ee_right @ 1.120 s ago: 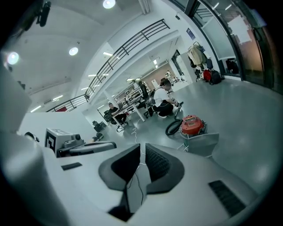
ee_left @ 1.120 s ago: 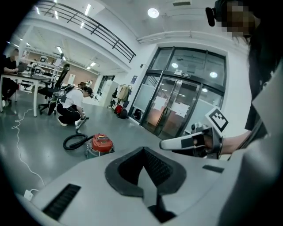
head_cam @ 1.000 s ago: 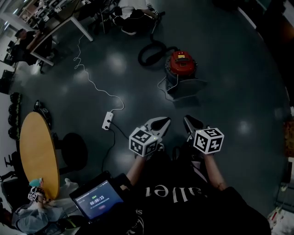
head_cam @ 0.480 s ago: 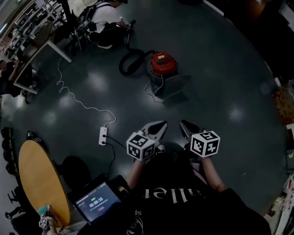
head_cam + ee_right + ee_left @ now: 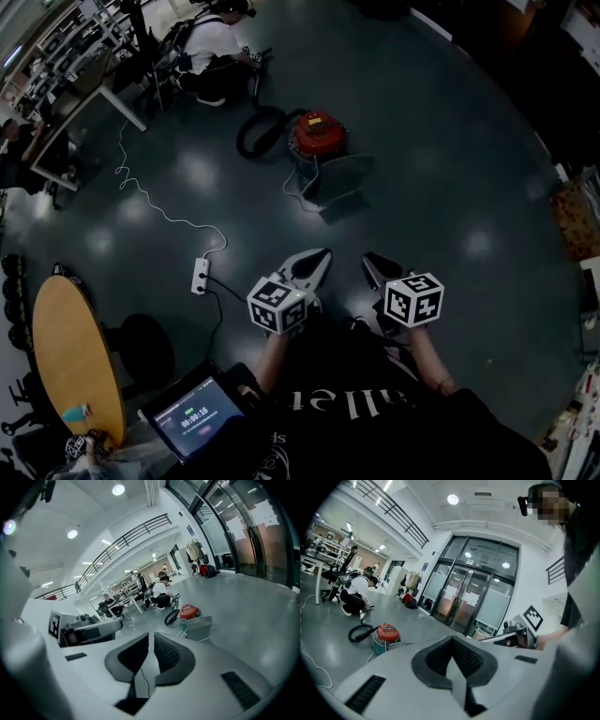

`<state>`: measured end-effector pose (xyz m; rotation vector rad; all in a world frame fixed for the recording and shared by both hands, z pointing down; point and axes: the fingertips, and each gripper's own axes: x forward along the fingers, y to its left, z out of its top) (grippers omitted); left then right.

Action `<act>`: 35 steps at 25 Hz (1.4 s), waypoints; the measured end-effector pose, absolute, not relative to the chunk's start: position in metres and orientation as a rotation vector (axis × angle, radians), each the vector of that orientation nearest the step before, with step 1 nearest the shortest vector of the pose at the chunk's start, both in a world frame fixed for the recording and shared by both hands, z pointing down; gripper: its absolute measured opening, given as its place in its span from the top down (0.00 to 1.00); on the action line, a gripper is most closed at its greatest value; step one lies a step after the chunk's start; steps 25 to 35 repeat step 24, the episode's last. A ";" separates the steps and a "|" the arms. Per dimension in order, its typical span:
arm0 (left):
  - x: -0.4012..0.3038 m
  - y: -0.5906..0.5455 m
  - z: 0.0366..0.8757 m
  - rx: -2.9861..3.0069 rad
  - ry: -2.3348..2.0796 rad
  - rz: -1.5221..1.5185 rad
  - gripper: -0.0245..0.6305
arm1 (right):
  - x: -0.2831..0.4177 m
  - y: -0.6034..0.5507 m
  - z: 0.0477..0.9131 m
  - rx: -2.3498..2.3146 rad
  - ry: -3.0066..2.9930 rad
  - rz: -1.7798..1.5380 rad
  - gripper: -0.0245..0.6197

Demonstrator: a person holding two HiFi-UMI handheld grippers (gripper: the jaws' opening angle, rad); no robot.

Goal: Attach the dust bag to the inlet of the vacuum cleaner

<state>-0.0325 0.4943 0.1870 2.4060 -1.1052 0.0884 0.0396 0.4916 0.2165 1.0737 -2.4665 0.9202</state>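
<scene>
Both grippers sit low in the head view, side by side over a dark, glossy floor, each topped with a white cube of black square markers. The left gripper has its fingers closed, the ribbed black pads meeting in a point with nothing between them. The right gripper has its fingers all but closed, with only a thin slit between the pads, and it holds nothing.

The vacuum cleaner, a squat round drum with a shiny red lid, stands on the floor at 12 o'clock from the grippers, well apart from them. The dust bag, a flat grey rectangular sheet, stands against the drum at its 5 o'clock. A thick black hose curls in a loop at the vacuum's 9 o'clock.

A white power strip lies at 9 o'clock from the left gripper, with a thin white cable snaking away towards 11. A round wooden table fills the 8 o'clock edge, and a tablet glows near 7. A person crouches at 11 o'clock beyond the hose
</scene>
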 end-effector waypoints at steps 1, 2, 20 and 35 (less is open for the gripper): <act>-0.025 0.499 0.187 2.400 -1.108 0.083 0.96 | 0.047 0.496 0.217 1.065 -2.466 0.920 0.89; -0.016 0.504 0.187 2.396 -1.107 0.084 0.96 | 0.054 0.500 0.217 1.058 -2.467 0.922 0.89; 0.029 0.522 0.189 2.406 -1.123 0.176 0.96 | 0.092 0.506 0.205 1.061 -2.551 0.967 0.89; 0.026 0.523 0.186 2.403 -1.135 0.185 0.95 | 0.087 0.511 0.207 1.054 -2.556 0.965 0.89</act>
